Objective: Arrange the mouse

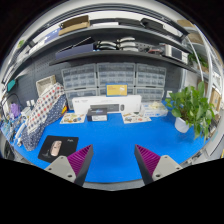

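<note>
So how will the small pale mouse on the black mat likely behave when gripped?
The pale mouse looks small and low, so probably light and unlikely to tip. Its rounded shell may slip between the open gripper's pads. Lying flat on the black mat, it would likely slide.

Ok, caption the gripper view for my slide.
Open claw above blue table, mouse on black mat ahead.

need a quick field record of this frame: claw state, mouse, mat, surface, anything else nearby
claw: open, nothing between the fingers, held above the table
mouse: light-coloured, resting on the mat, ahead and to the left of the claw
mat: dark, flat on the table near its left front
table: blue top
plant: green, potted, at the table's right side
white box: at the table's far edge
shelves: behind the table
</note>
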`<state>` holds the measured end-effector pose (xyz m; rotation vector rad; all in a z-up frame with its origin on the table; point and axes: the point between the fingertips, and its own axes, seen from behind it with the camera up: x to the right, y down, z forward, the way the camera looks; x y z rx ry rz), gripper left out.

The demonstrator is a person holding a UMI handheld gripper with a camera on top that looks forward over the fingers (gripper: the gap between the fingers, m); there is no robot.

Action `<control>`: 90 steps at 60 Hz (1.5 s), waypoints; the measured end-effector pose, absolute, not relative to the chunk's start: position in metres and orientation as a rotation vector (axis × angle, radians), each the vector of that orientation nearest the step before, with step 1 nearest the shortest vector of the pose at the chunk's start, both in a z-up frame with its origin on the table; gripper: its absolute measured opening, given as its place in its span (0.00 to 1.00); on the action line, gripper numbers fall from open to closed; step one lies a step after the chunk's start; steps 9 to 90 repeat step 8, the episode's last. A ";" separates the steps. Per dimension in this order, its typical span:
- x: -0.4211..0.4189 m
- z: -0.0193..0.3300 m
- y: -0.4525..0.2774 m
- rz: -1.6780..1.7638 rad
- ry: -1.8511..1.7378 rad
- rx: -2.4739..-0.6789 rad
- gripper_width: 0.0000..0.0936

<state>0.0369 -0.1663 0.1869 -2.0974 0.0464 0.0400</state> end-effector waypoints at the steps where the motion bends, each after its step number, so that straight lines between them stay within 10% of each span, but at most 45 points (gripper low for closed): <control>1: 0.038 0.186 -0.167 0.040 0.046 -2.098 0.89; 90: 0.040 0.184 -0.169 0.041 0.034 -2.096 0.89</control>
